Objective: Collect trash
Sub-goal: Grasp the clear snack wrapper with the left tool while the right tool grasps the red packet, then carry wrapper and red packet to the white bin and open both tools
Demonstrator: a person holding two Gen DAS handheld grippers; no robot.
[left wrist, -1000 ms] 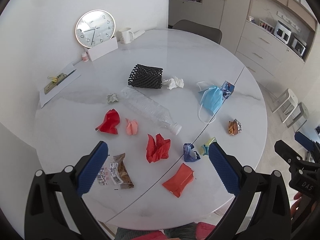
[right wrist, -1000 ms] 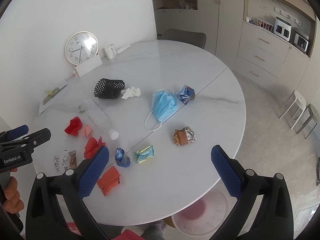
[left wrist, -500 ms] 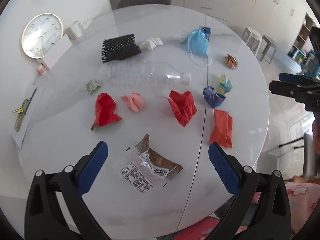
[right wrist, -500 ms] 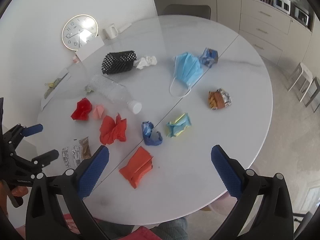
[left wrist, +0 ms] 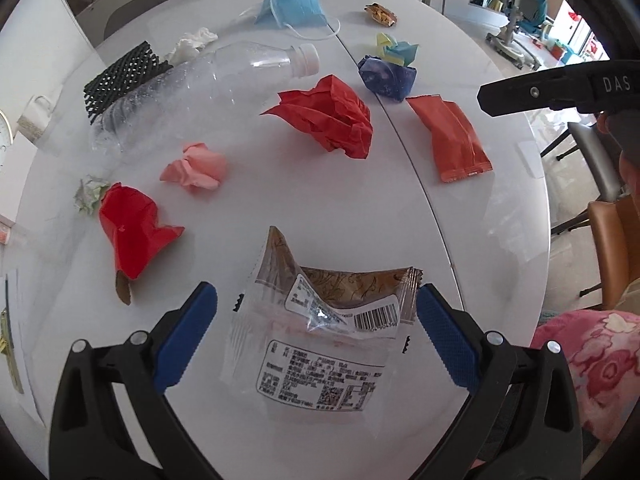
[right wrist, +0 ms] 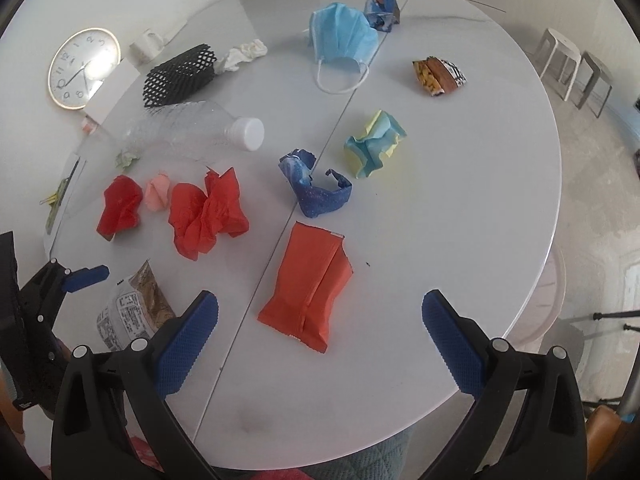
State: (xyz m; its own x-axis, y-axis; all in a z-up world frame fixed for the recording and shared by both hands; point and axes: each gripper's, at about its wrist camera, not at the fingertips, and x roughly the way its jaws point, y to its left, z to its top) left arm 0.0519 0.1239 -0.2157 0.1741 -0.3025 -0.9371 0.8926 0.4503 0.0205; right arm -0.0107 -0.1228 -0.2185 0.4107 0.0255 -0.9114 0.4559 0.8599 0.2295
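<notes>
Trash lies spread over a round white table (right wrist: 460,216). My left gripper (left wrist: 316,320) is open, its blue pads on either side of a clear and brown snack wrapper (left wrist: 320,332), just above the table. The same wrapper shows in the right wrist view (right wrist: 132,312). My right gripper (right wrist: 320,328) is open and empty above an orange-red packet (right wrist: 312,288). Also on the table: crumpled red paper (left wrist: 332,116), a red cone-shaped piece (left wrist: 132,232), a pink wad (left wrist: 196,166), a dark blue wad (right wrist: 316,190), a clear bottle (left wrist: 200,84) and a blue face mask (right wrist: 344,36).
A black foam net (right wrist: 176,76), white tissue (right wrist: 244,54), a yellow-blue wad (right wrist: 374,144) and a striped wrapper (right wrist: 438,76) lie further back. A clock (right wrist: 82,68) and a mug (right wrist: 146,44) stand by the wall. Stools (right wrist: 576,68) and chairs stand beyond the table's right edge.
My left gripper has dropped and closed in on the snack wrapper, which now lies between its pads. My right gripper has moved lower over the orange-red packet.
</notes>
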